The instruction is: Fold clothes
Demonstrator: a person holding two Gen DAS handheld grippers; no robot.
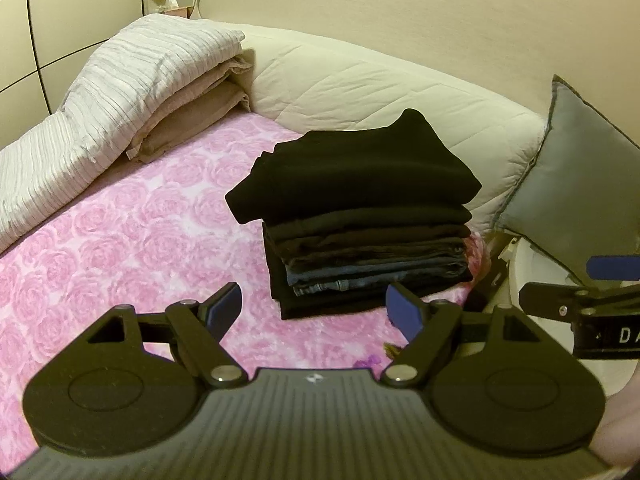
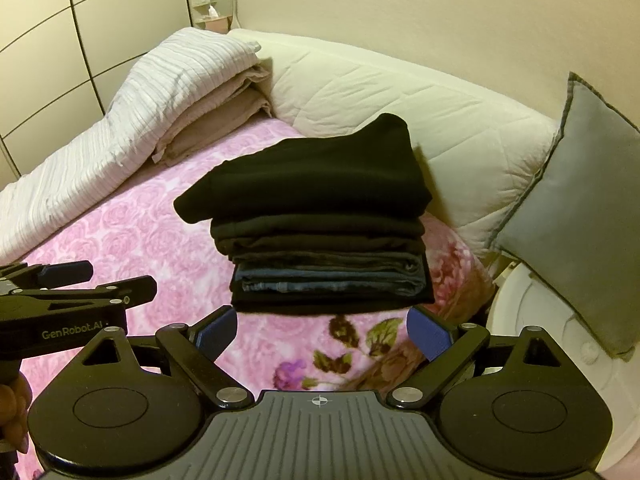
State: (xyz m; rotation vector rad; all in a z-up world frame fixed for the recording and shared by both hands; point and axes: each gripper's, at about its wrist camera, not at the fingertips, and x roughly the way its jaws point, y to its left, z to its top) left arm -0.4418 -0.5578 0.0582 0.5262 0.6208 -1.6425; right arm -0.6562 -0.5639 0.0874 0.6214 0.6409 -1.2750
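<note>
A stack of folded dark clothes [image 1: 360,208] [image 2: 320,220] sits on the pink rose-patterned bedspread [image 1: 120,240] [image 2: 140,232]. A black garment lies on top, with jeans and other dark pieces under it. My left gripper [image 1: 316,308] hovers just in front of the stack, open, with nothing between its blue pads [image 1: 224,308]. My right gripper [image 2: 322,332] is also open and empty, close to the stack's front edge. Each gripper shows at the edge of the other's view: the right gripper [image 1: 556,280] and the left gripper [image 2: 120,276].
A folded white duvet [image 1: 100,92] and beige blankets [image 1: 192,120] lie at the back left. A cream quilted bolster [image 2: 400,92] runs along the wall. A grey cushion [image 2: 580,208] leans at the right above a white round object [image 2: 532,312]. Wardrobe doors [image 2: 48,40] stand left.
</note>
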